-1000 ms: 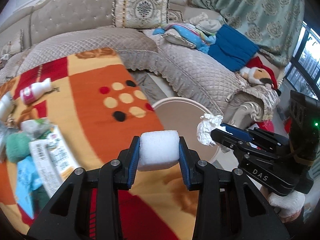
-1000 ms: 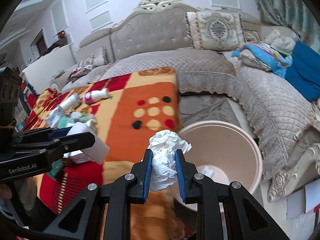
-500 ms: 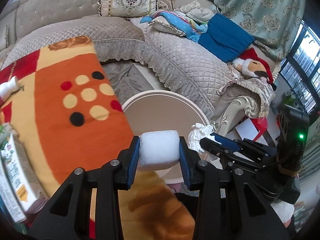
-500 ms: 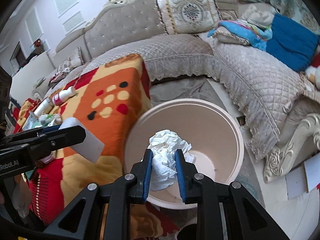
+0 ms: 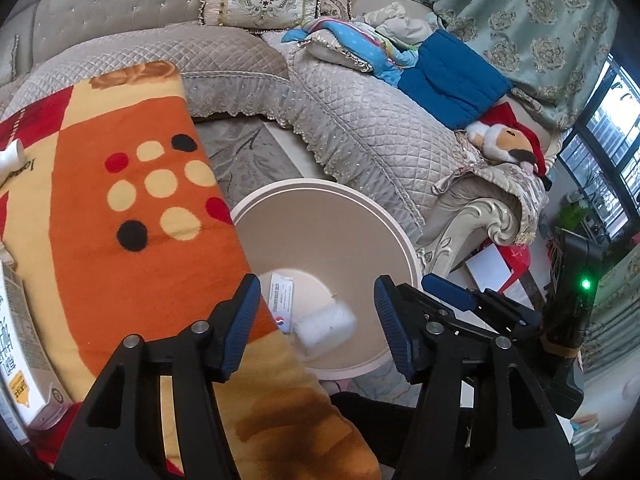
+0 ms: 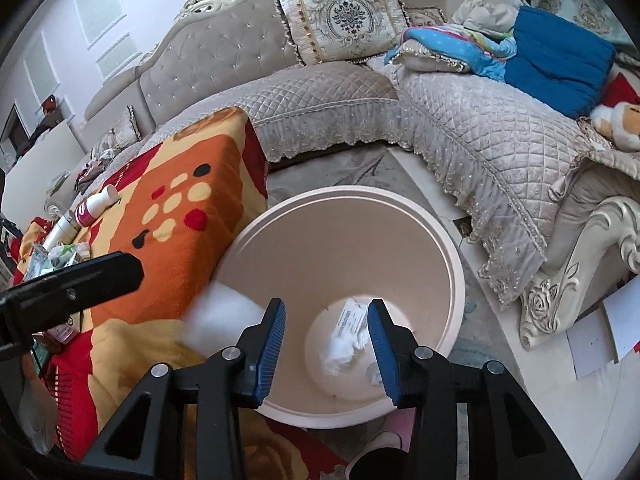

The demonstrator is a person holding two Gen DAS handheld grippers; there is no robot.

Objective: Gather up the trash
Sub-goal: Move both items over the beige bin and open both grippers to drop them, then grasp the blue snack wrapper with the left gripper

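Left wrist | white foam block [image 5: 325,326] blurred, in bin [image 5: 320,192] | both hand-held grippers just released, empty

Bin mouth: wide open, round rim of the beige bin [image 6: 454,276] unobstructed from above; inner wall bare.
Bin floor: partly taken by a crumpled tissue [image 6: 340,350], a printed wrapper [image 5: 281,300] and a white foam block [image 5: 326,326], blurred.
Left of bin: edge of the orange patterned blanket [image 5: 120,248] pressing against the rim; no gap there.
Right of bin: carved sofa leg [image 6: 560,292] near, narrow strip of floor between.
Far side of bin: quilted sofa skirt [image 5: 360,136] overhanging, small patch of floor free.
Above bin: left gripper [image 5: 316,318] and right gripper [image 6: 326,350] side by side, jaws just opened, nothing between the pads.
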